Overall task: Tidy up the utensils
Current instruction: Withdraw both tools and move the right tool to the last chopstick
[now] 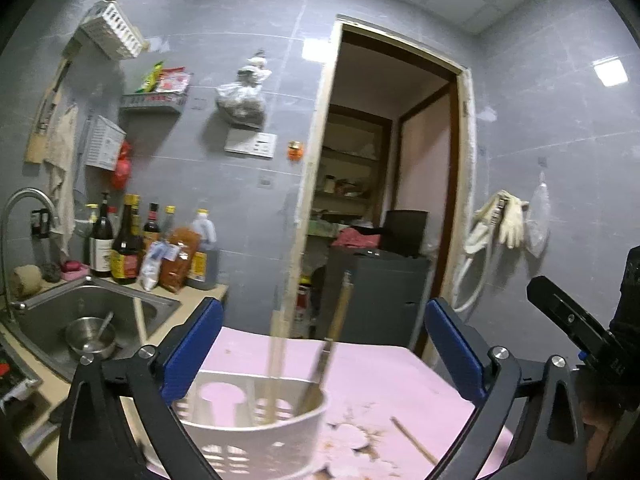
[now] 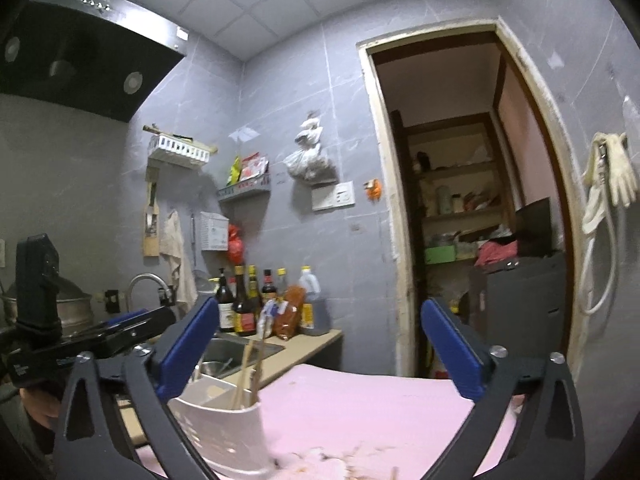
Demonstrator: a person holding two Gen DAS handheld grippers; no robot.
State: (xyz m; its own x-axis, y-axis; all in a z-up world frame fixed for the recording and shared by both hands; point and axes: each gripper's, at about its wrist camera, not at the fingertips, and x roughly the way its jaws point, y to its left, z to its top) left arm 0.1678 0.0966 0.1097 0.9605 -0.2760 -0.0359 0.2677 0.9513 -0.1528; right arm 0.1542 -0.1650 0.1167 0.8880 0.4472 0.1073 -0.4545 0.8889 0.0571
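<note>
A white slotted utensil holder [image 1: 256, 432] stands on the pink mat [image 1: 380, 380]. Several wooden chopsticks [image 1: 280, 344] and a dark-tipped utensil with a wooden handle [image 1: 334, 336] stand in it. One loose chopstick [image 1: 414, 440] lies on the mat to its right. My left gripper [image 1: 320, 356] is open, its fingers spread either side of the holder, above it. My right gripper [image 2: 320, 356] is open and empty; the holder [image 2: 224, 424] with its chopsticks [image 2: 246, 372] sits by its left finger.
A steel sink [image 1: 92, 320] with a bowl [image 1: 91, 336] lies to the left. Sauce bottles [image 1: 132, 244] stand on the counter behind it. An open doorway [image 1: 380, 200] is ahead. The mat shows brown stains [image 1: 356, 436].
</note>
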